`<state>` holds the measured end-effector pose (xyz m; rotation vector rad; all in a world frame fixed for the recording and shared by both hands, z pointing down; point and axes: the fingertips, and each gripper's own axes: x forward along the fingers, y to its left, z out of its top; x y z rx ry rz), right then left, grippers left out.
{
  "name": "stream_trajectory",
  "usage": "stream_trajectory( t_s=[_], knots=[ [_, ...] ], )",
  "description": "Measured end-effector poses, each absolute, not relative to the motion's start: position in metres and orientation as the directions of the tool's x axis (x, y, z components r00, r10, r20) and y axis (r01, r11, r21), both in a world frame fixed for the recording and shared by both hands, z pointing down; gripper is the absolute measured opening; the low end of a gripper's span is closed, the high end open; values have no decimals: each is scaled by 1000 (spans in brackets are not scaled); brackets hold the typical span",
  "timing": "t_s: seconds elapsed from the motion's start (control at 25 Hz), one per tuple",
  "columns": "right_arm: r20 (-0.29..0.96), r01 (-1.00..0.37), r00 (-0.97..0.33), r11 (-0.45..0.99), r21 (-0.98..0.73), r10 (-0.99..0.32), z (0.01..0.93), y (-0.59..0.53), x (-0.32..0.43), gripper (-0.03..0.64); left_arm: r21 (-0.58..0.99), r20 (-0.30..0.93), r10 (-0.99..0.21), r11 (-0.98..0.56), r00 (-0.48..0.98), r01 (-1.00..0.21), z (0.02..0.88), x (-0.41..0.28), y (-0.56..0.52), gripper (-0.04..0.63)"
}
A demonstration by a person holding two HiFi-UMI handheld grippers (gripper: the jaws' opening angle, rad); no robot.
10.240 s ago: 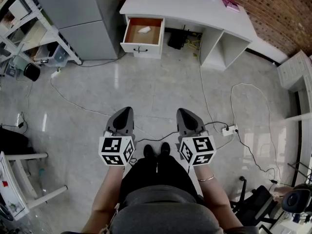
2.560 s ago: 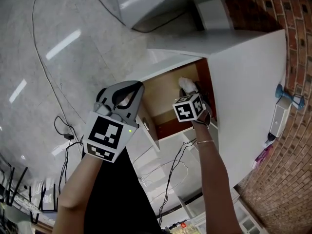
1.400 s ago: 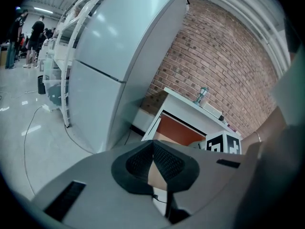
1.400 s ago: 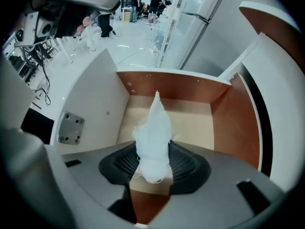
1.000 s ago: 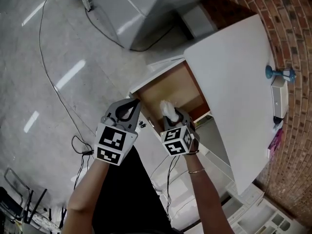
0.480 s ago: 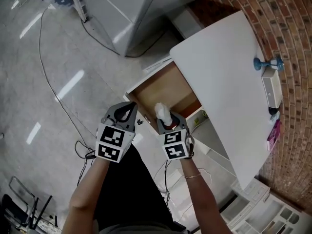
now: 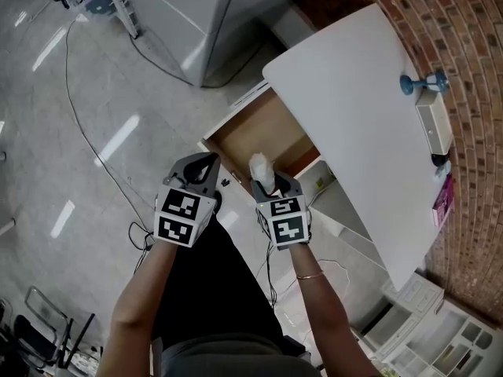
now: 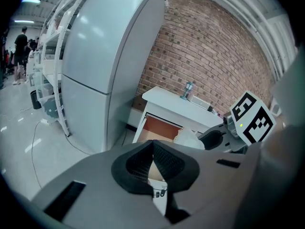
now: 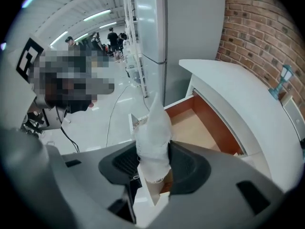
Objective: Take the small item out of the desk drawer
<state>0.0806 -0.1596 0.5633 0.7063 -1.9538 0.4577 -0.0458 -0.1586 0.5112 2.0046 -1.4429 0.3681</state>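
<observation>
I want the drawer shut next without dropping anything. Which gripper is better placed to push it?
Probably left. The left gripper is shut and empty, right beside the open drawer front, while the right gripper is clamped on the white bundle above it.

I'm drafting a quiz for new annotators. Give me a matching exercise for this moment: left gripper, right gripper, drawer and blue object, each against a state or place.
1. left gripper
2. right gripper
3. drawer
4. blue object

A. stands on the desk top
B. jaws shut on the white item
C. pulled open
D. jaws together, nothing held

Pairs: 1-D, 2-B, 3-C, 4-A
</observation>
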Motion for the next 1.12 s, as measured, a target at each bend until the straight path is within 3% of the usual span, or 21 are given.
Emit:
stream_trajectory(
  t_s=[0.6, 1.12],
  knots=[
    [827, -766, -460, 615, -185, -323, 513, -143, 100, 183, 312, 569, -731, -232, 377, -921, 481, -21, -150, 21],
    [722, -825, -522, 486, -289, -455, 466, -147, 132, 183, 286, 573, -717, -278, 396, -917, 452, -5, -156, 21]
  ],
)
